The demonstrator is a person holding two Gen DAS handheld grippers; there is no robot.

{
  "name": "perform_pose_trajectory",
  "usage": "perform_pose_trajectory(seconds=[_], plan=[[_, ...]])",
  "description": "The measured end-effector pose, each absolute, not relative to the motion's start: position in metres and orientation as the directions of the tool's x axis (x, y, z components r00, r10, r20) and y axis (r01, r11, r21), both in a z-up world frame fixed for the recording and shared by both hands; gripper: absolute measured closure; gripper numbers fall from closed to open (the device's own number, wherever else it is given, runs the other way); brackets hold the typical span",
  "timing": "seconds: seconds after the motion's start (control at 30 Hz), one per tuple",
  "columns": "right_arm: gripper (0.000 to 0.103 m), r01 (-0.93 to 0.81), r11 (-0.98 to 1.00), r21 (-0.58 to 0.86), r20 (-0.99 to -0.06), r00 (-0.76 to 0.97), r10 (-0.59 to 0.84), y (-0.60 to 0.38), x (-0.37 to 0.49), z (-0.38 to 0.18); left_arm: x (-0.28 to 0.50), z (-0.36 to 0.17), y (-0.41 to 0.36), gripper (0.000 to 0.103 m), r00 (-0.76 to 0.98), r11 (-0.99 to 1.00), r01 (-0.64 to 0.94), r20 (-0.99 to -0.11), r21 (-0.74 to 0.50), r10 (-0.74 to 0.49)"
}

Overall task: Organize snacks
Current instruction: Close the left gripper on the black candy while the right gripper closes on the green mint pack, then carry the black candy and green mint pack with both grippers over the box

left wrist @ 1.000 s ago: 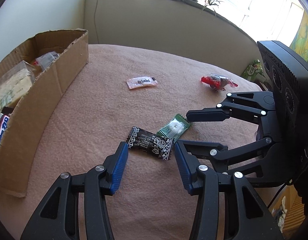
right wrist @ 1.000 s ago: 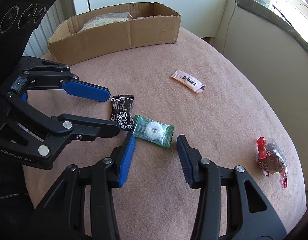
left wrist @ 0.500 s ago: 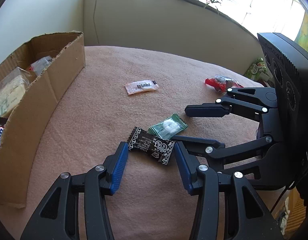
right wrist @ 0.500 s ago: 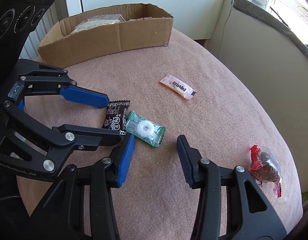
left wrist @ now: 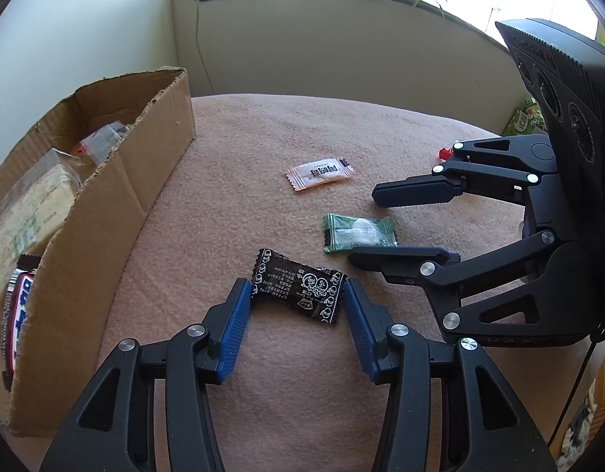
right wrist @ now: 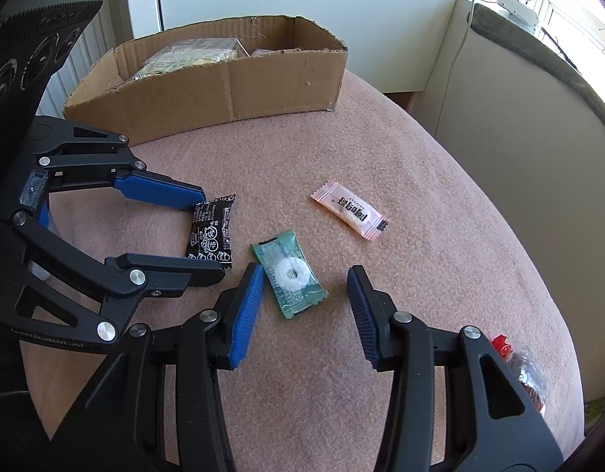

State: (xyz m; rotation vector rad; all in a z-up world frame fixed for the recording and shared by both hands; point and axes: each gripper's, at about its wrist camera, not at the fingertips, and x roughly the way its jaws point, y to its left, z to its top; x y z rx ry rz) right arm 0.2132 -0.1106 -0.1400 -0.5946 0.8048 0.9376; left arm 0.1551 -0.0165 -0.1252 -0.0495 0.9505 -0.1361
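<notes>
On a round table under a pink fleece cloth (left wrist: 231, 204), beside a sunlit windowsill, four wrapped sweets lie loose. Left gripper (left wrist: 296, 295) stands part-open astride the black sweet (left wrist: 298, 289), holding nothing; right gripper (right wrist: 304, 281) part-open around the green mint (right wrist: 288, 273). A cardboard box (right wrist: 231, 82) of snacks sits at the edge.

The left wrist camera is looking steeply down along its left gripper (left wrist: 296, 295), close over the pink surface (left wrist: 231, 196), facing the windowsill wall. The right wrist camera is looking down along its right gripper (right wrist: 304, 281), facing the cardboard box (right wrist: 231, 82) at the surface's far edge. Both views are sharing the black-wrapped candy (left wrist: 298, 285), green-wrapped candy (right wrist: 288, 273) and each other's gripper.
</notes>
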Motion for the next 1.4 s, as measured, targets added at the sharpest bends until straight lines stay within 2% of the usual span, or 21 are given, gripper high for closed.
perform_pose_trajectory(seconds=[0.2,0.23,0.3,0.37,0.8,1.4], plan=[[0.059,-0.875,0.479,-0.068,-0.812,0.327,0.483,-0.108,0.218,-0.141,0.159,-0.126,-0.014,0.056,0.579,0.991,0.097,-0.804,-0.095,-0.134],[0.062,-0.875,0.479,-0.067,-0.812,0.326,0.483,-0.108,0.218,-0.141,0.16,-0.126,-0.015,0.056,0.58,0.991,0.099,-0.803,-0.093,-0.133],[0.074,-0.878,0.475,-0.065,-0.813,0.323,0.485,-0.108,0.215,-0.141,0.161,-0.127,-0.014,0.06,0.584,0.991,0.1,-0.801,-0.092,-0.133],[0.079,-0.878,0.473,-0.07,-0.813,0.325,0.483,-0.108,0.213,-0.141,0.162,-0.127,-0.015,0.062,0.588,0.991,0.102,-0.798,-0.091,-0.133],[0.08,-0.847,0.531,-0.014,-0.794,0.332,0.509,-0.124,0.212,-0.135,0.162,-0.125,-0.014,0.064,0.605,0.991,0.103,-0.786,-0.084,-0.13],[0.08,-0.821,0.571,-0.001,-0.744,0.383,0.548,-0.13,0.189,-0.097,0.116,-0.076,0.012,0.064,0.693,0.991,0.077,-0.709,-0.111,-0.134]])
